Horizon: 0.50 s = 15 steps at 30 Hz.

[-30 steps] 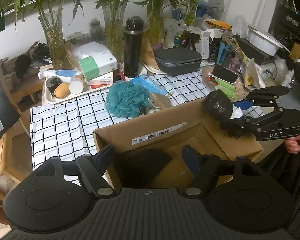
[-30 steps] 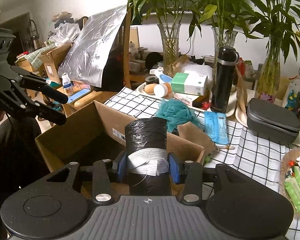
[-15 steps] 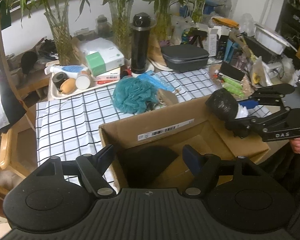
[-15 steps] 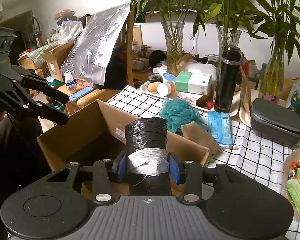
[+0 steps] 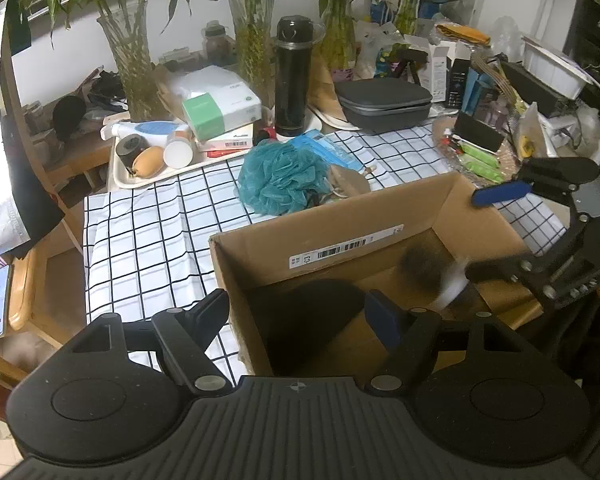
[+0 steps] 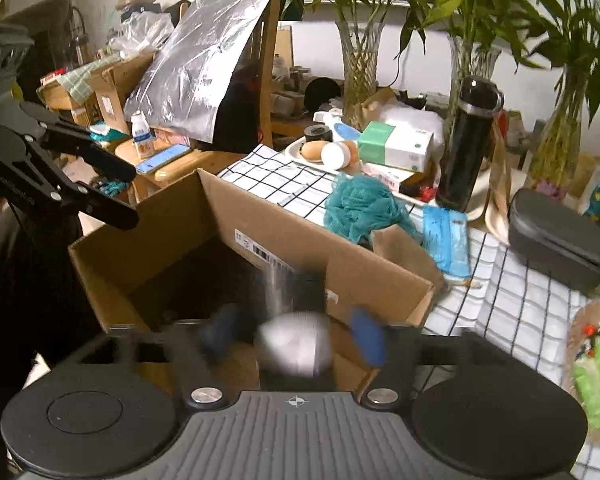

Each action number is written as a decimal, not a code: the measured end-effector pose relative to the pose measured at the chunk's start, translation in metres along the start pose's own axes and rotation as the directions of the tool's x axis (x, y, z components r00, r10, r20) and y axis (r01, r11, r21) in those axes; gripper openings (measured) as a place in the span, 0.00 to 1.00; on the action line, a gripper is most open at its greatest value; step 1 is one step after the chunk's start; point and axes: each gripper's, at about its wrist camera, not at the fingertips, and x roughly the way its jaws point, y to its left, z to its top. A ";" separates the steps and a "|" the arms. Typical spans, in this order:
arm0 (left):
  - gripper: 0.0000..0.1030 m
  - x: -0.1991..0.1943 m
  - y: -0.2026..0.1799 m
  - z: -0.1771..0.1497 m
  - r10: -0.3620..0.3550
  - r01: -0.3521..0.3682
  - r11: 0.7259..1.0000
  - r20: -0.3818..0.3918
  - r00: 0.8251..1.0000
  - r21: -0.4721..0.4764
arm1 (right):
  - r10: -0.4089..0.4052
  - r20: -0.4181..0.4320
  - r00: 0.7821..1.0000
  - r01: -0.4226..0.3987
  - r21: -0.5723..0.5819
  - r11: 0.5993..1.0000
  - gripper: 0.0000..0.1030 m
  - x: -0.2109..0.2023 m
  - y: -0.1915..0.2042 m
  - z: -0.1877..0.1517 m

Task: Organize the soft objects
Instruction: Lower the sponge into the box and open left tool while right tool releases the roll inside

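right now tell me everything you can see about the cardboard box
The cardboard box is plain brown corrugated card, open at the top, standing upright on the checked tablecloth. A white barcode label sits on the inside of its far wall. Something dark lies at the bottom. A blurred black roll with a white band is inside, apparently dropping from the open right gripper. A teal mesh sponge lies just behind the far wall.

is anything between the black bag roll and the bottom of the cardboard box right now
Nothing visible blocks it. The black bag roll, blurred, is already below the rim of the open cardboard box, free between the spread fingers of the right gripper. A dark item lies at the box's other end, not under the roll.
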 end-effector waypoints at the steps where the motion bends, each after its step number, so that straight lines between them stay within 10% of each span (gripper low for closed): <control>1: 0.72 0.000 0.000 0.000 0.000 0.000 1.000 0.001 1.000 0.000 | 0.004 0.012 1.000 -0.003 -0.015 1.000 0.89 -0.001 0.002 0.000; 15: 0.72 -0.002 0.006 -0.002 0.013 -0.013 1.000 0.004 1.000 -0.027 | -0.037 0.041 0.998 0.038 -0.043 0.998 1.00 -0.003 0.005 0.004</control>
